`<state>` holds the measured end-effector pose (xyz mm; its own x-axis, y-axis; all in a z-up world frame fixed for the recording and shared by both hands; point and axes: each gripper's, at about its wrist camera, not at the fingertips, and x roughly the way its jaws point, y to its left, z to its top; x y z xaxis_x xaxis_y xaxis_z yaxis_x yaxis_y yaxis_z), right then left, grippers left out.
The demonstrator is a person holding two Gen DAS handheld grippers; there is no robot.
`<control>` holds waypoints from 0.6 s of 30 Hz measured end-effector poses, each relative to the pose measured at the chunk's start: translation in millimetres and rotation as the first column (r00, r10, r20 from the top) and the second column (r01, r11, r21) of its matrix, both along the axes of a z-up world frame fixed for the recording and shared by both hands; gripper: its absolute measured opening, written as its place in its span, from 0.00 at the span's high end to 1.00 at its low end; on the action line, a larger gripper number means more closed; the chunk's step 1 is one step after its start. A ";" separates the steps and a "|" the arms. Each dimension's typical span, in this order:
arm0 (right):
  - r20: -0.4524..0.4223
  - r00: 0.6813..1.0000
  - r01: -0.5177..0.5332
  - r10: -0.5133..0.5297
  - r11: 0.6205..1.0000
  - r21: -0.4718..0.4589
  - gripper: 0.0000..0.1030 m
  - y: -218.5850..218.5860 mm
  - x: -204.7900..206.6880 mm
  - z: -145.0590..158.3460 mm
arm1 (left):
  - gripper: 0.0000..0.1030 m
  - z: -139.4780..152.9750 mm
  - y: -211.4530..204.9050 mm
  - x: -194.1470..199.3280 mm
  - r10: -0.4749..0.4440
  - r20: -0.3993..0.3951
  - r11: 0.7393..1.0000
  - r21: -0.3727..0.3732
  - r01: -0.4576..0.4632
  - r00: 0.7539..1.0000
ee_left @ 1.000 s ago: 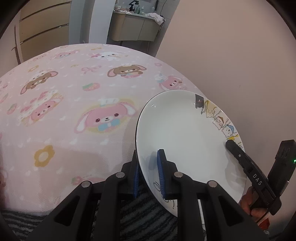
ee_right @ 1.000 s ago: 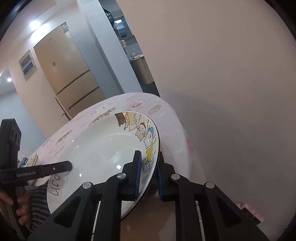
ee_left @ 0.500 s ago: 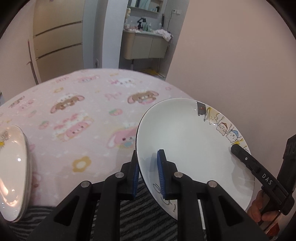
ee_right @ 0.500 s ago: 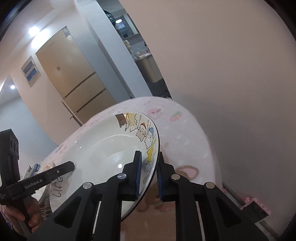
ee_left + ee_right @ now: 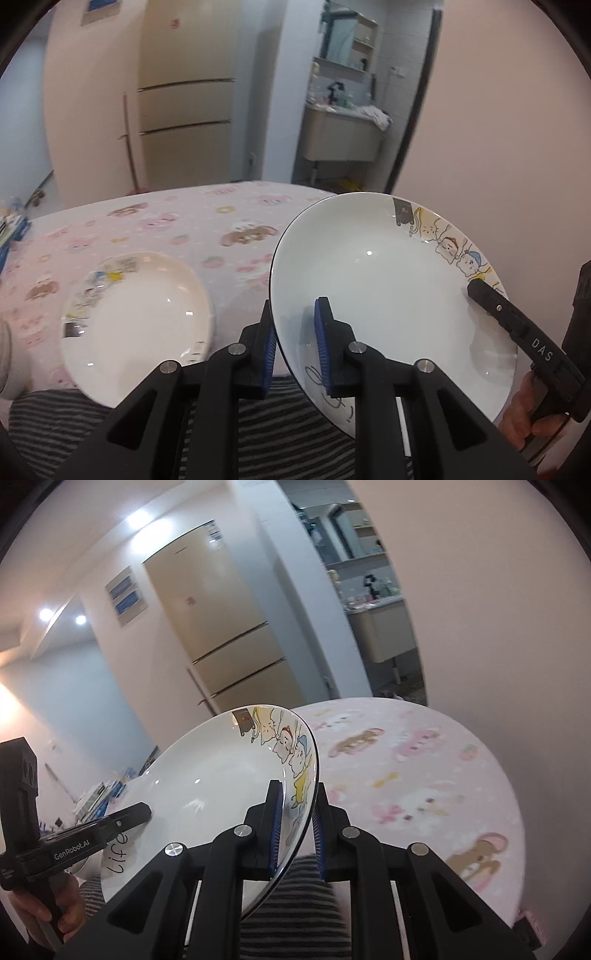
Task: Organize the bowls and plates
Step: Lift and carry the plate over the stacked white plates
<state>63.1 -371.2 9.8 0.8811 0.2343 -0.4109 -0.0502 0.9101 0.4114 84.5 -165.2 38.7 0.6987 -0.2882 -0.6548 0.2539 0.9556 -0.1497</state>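
While both grippers' fingers (image 5: 322, 343) clamp opposite rims of the cartoon plate (image 5: 384, 288) above the surface's (image 5: 207, 229) near edge, stacked plates (image 5: 140, 321) sit left, partly blurred.

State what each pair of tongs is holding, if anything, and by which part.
Both hold one white plate by its rim: the left tongs pinch the near edge, the right tongs the opposite, cartoon-printed edge.
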 end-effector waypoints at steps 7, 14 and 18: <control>0.037 0.993 -0.113 0.115 0.992 -0.051 0.83 71.7 6.0 24.5 | 0.83 15.5 77.1 -16.1 0.116 0.040 0.992 -0.045 -0.114 0.992; 0.044 0.973 -0.222 0.225 0.973 -0.060 0.83 129.8 12.0 42.5 | 0.83 25.3 135.3 -38.4 0.211 0.078 0.977 -0.058 -0.206 0.974; 0.059 0.960 -0.271 0.274 0.961 -0.045 0.83 151.8 16.3 58.0 | 0.83 31.8 161.4 -44.4 0.250 0.104 0.967 -0.079 -0.243 0.963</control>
